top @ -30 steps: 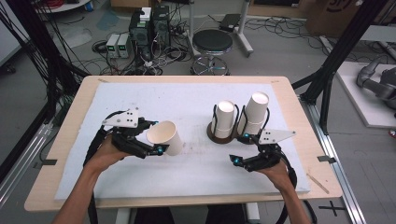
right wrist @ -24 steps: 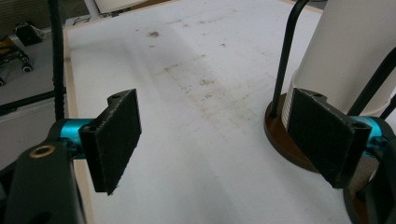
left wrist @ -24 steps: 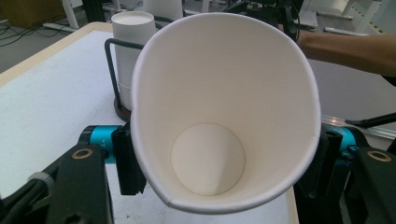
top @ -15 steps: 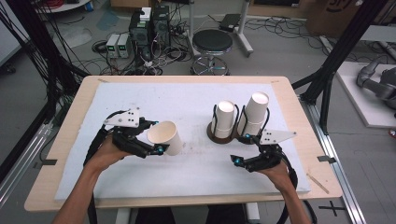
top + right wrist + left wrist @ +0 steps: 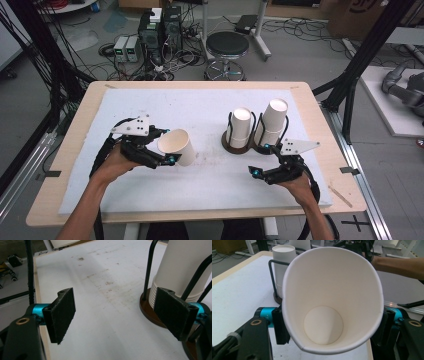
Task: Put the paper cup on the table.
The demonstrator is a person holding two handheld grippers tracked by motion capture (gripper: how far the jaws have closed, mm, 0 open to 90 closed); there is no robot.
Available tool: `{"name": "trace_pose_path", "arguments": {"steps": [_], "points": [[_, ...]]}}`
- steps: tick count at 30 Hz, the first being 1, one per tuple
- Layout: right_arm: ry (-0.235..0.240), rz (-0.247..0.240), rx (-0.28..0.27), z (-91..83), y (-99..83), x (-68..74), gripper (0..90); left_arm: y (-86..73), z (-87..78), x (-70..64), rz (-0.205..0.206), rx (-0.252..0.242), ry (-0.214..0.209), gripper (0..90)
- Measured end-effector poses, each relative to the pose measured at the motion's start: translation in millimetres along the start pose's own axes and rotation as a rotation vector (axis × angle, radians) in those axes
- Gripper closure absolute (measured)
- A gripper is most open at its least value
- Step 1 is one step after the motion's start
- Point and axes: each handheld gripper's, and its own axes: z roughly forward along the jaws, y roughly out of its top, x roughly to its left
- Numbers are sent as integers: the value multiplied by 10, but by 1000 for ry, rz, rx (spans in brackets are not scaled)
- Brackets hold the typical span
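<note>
Cup (image 5: 177, 146) pinched sideways between left gripper (image 5: 165, 152) fingers, mouth toward camera, likely ready for stacking. Right gripper (image 5: 261, 161) fingers spread, empty, beside cup stacks (image 5: 239, 128).

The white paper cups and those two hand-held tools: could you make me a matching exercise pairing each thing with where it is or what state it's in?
Things:
1. loose white paper cup
2. right tool
3. taller stack of white paper cups
4. round black stool

States:
A. jaws open, holding nothing
B. on the floor beyond the table
C. tipped sideways, clamped by the left tool
D. upright in a black wire holder nearest the table's right edge

Pairs: 1-C, 2-A, 3-D, 4-B
</note>
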Motion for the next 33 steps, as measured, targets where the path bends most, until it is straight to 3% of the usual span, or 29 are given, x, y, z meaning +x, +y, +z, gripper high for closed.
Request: {"name": "trace_pose_path", "arguments": {"steps": [18, 33], "points": [[6, 0, 2, 22, 10, 0, 183, 3, -4, -7, 9, 3, 2, 322], [-23, 22, 1, 0, -35, -21, 183, 10, 200, -12, 20, 48, 5, 322]]}}
